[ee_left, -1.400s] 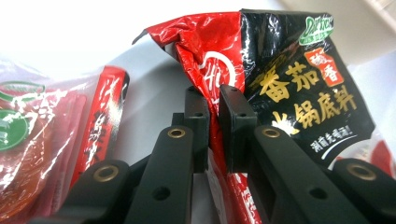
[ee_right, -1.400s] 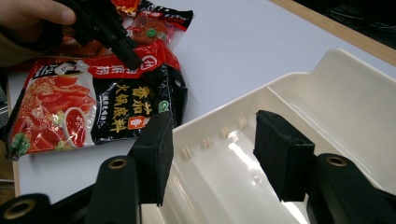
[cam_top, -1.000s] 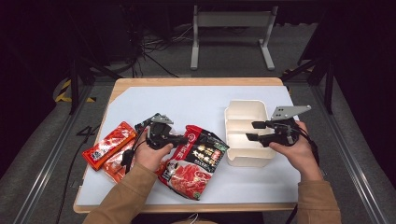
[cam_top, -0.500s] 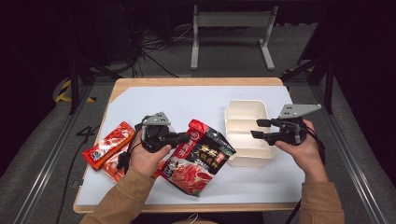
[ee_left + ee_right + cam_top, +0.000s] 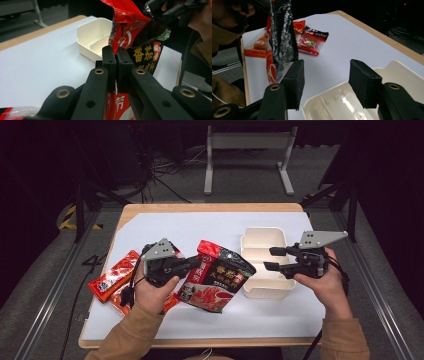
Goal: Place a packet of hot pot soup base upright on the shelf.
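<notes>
Pouch (image 5: 216, 277) is clamped by its red edge in my left claw (image 5: 116, 58), jaws squeezed together on the film, and it hangs lifted off the table, just left of the box (image 5: 264, 262). My right claw (image 5: 270, 258) hovers over the box's near rim with jaws wide apart, holding nothing. By my judgement the pick is done; carrying the pouch across to three o'clock and lowering it into the box is left. Two smaller packets (image 5: 112, 275) lie at nine o'clock from my left hand, untouched. The box has a divider, and the pouch looks wide for one compartment; my right claw above the rim may block the drop.
</notes>
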Demonstrator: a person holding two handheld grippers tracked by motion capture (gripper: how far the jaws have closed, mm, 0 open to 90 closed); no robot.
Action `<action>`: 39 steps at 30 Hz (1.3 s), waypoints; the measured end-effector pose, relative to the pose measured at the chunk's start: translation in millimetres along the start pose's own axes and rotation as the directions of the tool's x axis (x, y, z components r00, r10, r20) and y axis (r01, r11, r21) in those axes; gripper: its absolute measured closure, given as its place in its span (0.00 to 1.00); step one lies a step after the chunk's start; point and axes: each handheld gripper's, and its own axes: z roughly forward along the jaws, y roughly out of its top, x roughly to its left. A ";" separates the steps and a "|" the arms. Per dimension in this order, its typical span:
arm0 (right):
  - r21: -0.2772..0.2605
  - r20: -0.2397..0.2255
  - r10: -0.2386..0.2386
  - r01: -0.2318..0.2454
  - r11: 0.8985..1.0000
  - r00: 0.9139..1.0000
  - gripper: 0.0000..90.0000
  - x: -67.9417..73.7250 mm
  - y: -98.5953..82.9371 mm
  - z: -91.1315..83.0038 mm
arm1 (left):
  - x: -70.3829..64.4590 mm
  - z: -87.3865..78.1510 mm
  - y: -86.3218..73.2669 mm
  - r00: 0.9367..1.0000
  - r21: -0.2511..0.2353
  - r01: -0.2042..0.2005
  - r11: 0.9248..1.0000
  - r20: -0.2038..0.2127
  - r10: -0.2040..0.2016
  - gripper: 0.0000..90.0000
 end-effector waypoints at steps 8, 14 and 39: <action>-0.018 -0.037 0.009 -0.010 1.000 0.999 0.38 17.8 14.4 5.3 | 1.9 -4.2 0.8 0.999 -0.018 -0.019 1.000 -0.030 0.018 0.97; -0.029 -0.055 0.033 -0.034 0.999 0.998 0.31 29.2 21.3 18.5 | 1.2 -5.9 1.1 0.999 -0.034 -0.019 0.999 -0.035 0.018 0.97; 0.025 -0.111 0.086 -0.084 0.996 0.990 0.54 39.4 15.4 65.8 | -5.0 -2.5 0.1 0.999 -0.042 -0.033 0.999 -0.002 0.033 0.97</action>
